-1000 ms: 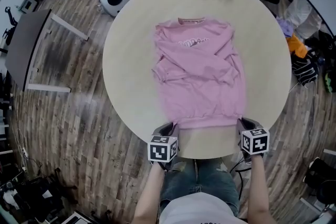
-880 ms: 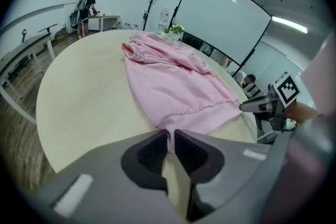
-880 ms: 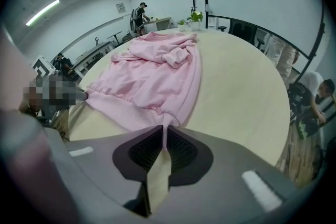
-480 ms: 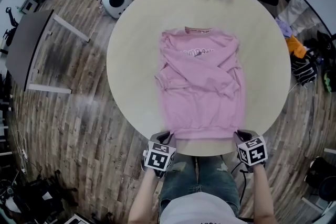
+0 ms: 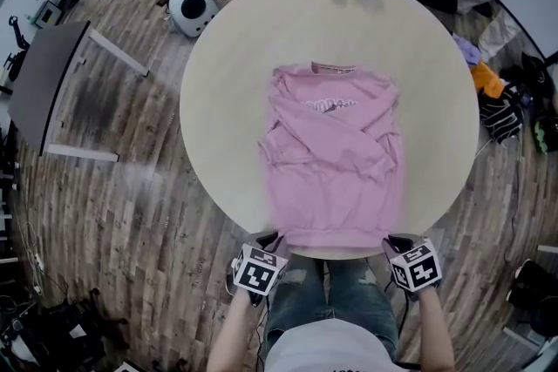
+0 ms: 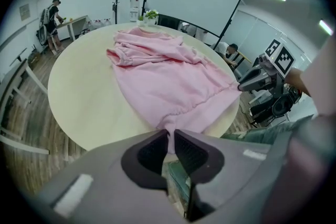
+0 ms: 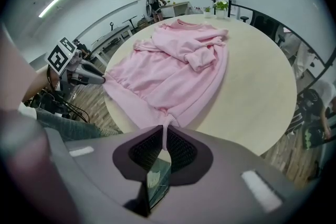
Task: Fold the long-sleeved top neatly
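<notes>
No text can be read. The top (image 5: 336, 161) bears a pale print (image 5: 331, 104) across the chest, but its letters are too small and blurred to make out. The strip inside its collar (image 5: 334, 66) shows no legible mark. The left cube (image 5: 255, 272) and right cube (image 5: 413, 266) carry only black-and-white square patterns, no letters or numbers. A small framed sign (image 6: 24, 11) hangs on the wall, also unreadable.

Even, bright light from ceiling strips (image 7: 59, 0), strong fisheye warp, perhaps slight blur near edges
</notes>
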The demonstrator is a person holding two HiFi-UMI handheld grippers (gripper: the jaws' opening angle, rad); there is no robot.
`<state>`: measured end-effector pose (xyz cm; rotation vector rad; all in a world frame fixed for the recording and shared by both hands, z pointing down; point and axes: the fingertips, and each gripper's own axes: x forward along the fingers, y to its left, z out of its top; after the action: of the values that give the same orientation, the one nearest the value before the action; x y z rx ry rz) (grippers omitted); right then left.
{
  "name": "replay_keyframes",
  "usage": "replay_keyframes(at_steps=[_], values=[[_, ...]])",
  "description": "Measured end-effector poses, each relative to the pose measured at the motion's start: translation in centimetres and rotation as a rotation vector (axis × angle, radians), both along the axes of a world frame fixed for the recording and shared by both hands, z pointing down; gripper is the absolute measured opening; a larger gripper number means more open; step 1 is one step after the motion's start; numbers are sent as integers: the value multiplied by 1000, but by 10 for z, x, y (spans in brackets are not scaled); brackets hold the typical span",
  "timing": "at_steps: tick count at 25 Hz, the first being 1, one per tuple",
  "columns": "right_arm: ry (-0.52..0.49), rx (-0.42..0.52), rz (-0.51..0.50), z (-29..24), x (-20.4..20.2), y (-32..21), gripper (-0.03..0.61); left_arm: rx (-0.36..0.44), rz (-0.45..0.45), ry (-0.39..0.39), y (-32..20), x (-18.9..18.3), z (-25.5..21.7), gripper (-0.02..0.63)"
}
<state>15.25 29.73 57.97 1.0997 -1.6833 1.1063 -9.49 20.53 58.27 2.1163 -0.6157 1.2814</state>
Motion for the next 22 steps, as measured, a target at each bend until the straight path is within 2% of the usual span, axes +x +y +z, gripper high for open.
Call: replay_keyframes(at_steps=[7,18,22], values=[[-32,39,-16,-26,18,-35,54,84,64,-16,-35,22,-36,46],[-131,239,3,-99,65,-159,54,261,-20,49,-144,55,-112,46],[-154,310,2,-117,80,-206,55,318,-25,40,-185,69,-131,46]])
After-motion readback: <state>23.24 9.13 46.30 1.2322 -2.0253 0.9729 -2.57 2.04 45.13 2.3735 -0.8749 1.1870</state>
